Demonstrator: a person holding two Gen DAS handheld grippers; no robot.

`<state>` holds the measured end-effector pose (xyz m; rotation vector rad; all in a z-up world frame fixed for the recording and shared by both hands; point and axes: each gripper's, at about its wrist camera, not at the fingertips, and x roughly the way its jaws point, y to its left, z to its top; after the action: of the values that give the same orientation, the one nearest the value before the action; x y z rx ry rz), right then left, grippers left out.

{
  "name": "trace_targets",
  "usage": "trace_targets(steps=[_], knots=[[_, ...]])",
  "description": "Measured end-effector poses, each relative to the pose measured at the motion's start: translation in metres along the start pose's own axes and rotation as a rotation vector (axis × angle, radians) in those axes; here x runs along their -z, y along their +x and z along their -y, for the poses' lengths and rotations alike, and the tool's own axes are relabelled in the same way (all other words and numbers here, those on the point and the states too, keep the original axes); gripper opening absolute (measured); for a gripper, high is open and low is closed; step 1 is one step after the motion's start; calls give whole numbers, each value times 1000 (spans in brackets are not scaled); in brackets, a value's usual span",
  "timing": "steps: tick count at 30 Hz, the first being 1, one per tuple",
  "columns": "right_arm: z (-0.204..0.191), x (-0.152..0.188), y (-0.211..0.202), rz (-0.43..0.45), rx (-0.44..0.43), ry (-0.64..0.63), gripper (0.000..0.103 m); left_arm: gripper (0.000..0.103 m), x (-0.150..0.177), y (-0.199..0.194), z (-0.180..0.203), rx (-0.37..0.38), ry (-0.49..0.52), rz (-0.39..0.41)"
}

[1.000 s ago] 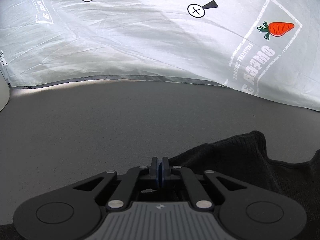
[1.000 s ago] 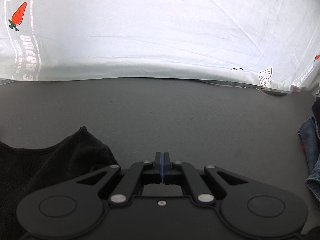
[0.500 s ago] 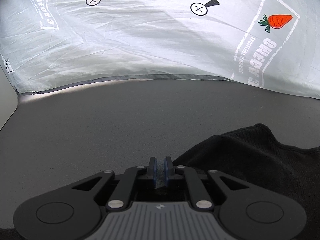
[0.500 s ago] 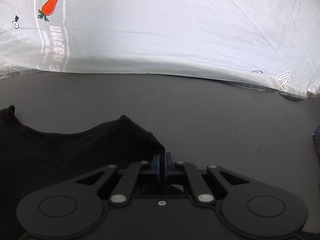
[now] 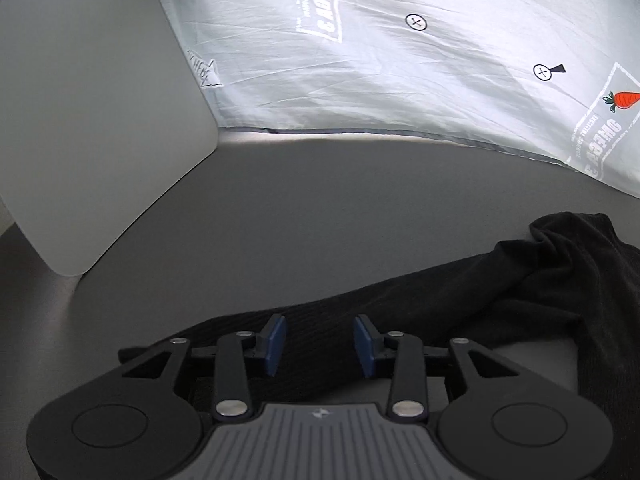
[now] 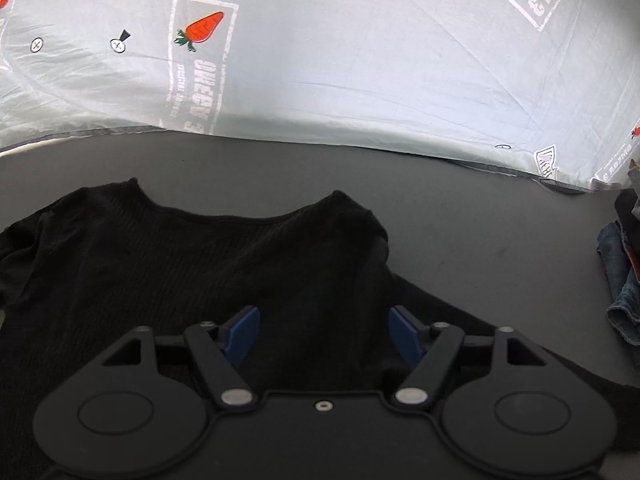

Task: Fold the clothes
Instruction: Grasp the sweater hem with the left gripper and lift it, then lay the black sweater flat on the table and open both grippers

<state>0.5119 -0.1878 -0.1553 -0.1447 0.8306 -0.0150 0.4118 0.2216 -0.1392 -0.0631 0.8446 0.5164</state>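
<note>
Black ribbed top (image 6: 192,272) lies spread on the dark grey table (image 6: 460,216), neckline toward the far edge where the carrot-print sheet (image 6: 360,80) hangs; both your grippers sit over its near part. Your left gripper (image 5: 320,344) has its jaws apart with nothing between the blue pads (image 5: 276,340); it hovers over a long black strip, likely a sleeve, that runs off to your right and rises into a bunched lump. Your right gripper (image 6: 322,334) is spread wide as well, over the body of the top just inside the right shoulder, gripping nothing. Risks from here: if you close where you are, you may pinch one layer only, or mid-panel instead of an edge, and the fold will drag crooked. The bunched sleeve end in the left view could get trapped under the body if you fold over it unflattened. I can't tell how high either gripper is above the cloth, so a blind close may miss. The white panel (image 5: 92,120) standing at your left is near enough to clip on a wide swing, and the denim pile (image 6: 624,280) at the far right could snag a dragged sleeve. Orientation: collar points away from you, hem presumably toward you and hidden under the grippers, so the body's long axis looks to run near-to-far, with the sleeves crossing it left-to-right.
</note>
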Motion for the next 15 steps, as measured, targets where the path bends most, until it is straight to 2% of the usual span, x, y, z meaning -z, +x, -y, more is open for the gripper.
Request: trace_targets(steps=[2, 6, 11, 15], knots=[[-24, 22, -20, -39, -35, -33, 74, 44, 16, -6, -28, -34, -13, -20], [-69, 61, -50, -94, -63, -82, 74, 50, 35, -13, -53, -72, 128, -1], [-107, 101, -75, -116, -38, -102, 76, 60, 45, 2, -73, -27, 259, 13], [-126, 110, -82, -87, 16, -87, 77, 61, 56, 17, -71, 11, 422, 9]])
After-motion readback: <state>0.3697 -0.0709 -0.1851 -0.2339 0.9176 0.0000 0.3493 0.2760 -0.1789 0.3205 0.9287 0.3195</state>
